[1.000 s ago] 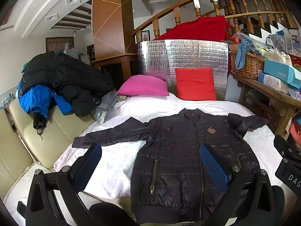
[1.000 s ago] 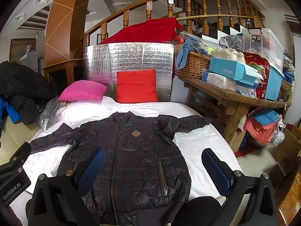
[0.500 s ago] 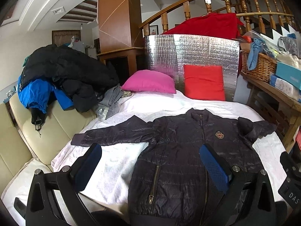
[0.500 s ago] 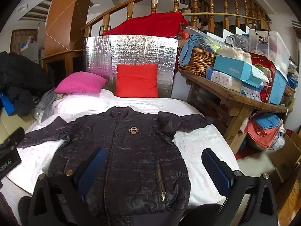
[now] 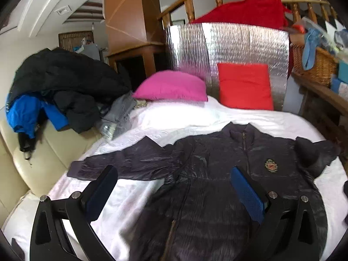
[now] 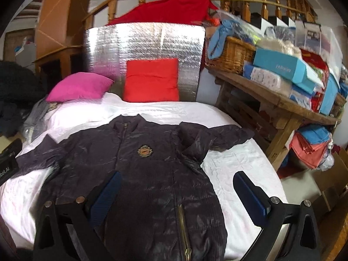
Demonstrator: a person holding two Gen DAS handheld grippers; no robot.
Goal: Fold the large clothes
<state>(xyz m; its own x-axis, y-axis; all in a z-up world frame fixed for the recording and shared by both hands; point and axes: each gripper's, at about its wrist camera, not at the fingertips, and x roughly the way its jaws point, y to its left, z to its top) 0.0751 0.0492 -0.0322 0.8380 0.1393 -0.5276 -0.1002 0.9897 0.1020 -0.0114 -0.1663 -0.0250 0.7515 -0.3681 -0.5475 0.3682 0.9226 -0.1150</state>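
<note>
My left wrist camera looks forward between my left tongs (image 5: 174,193) from the foot of the bed (image 5: 178,117), low and close above it, angled toward the sofa (image 5: 50,152) at the frame's left. My right wrist camera looks forward between my right tongs (image 6: 176,195) from the same end, turned toward the wooden tabletop (image 6: 280,102) at the frame's right. Both views share the dark jacket (image 5: 217,174) in the lower centre, the pink pillow (image 6: 80,87), red pillow (image 6: 152,80) and silver panel (image 5: 228,43) at upper centre.
</note>
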